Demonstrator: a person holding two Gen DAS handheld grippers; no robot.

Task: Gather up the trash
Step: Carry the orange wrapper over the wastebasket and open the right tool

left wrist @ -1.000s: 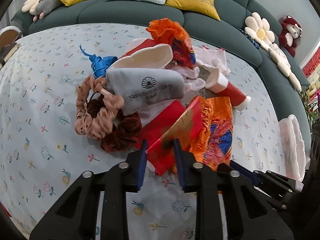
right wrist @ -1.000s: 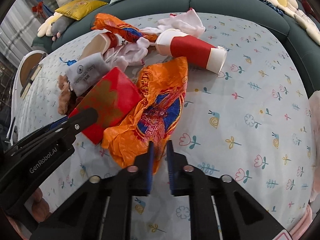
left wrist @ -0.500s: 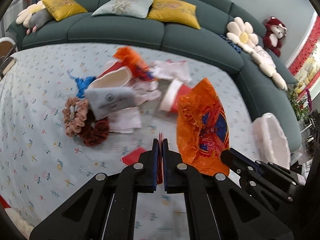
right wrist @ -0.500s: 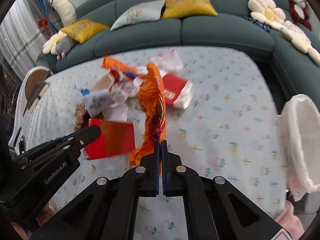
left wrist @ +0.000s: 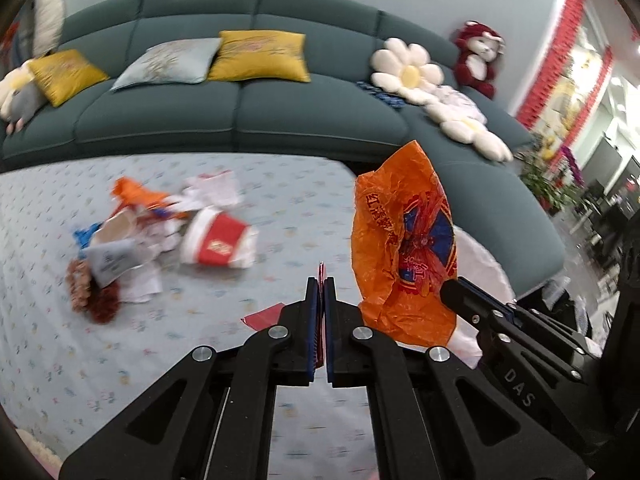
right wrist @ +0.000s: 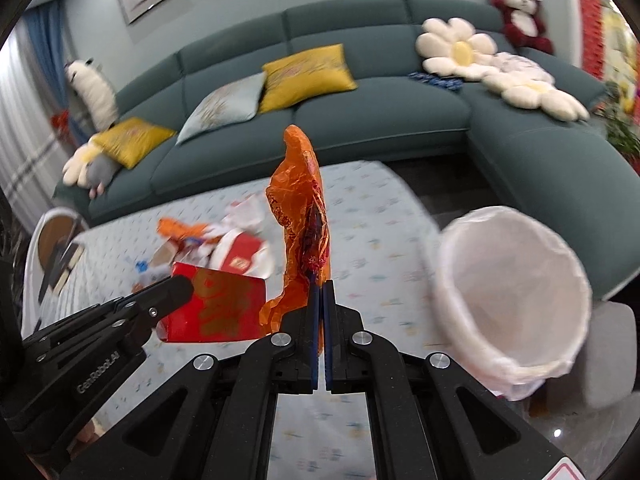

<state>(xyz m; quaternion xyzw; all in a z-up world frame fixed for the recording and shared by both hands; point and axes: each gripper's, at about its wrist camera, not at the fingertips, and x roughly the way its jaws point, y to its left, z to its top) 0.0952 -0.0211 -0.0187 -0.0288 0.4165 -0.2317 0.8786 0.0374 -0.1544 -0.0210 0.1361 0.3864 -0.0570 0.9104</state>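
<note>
My left gripper [left wrist: 322,280] is shut on a flat red paper packet, seen edge-on between its pads; in the right wrist view the same packet [right wrist: 216,308] hangs from the left gripper [right wrist: 180,288] above the table. My right gripper [right wrist: 322,286] is shut on the lower edge of a crumpled orange plastic bag [right wrist: 304,232], which stands up from it. The left wrist view shows that bag [left wrist: 404,256] to the right, held by the right gripper [left wrist: 450,290]. A white-lined bin [right wrist: 512,296] stands at the right, off the table's edge.
More litter lies on the floral tablecloth [left wrist: 280,208]: a red and white paper cup [left wrist: 218,242], a grey pouch [left wrist: 110,258], scrunchies [left wrist: 94,292], tissues, another orange wrapper [left wrist: 132,194]. A green sofa [left wrist: 240,116] with cushions and plush toys curves behind. A chair [right wrist: 56,248] stands far left.
Both grippers closed on their items and rose away from the table, carrying the red packet and the orange bag. The pile now looks farther off, and the bin has come into view.
</note>
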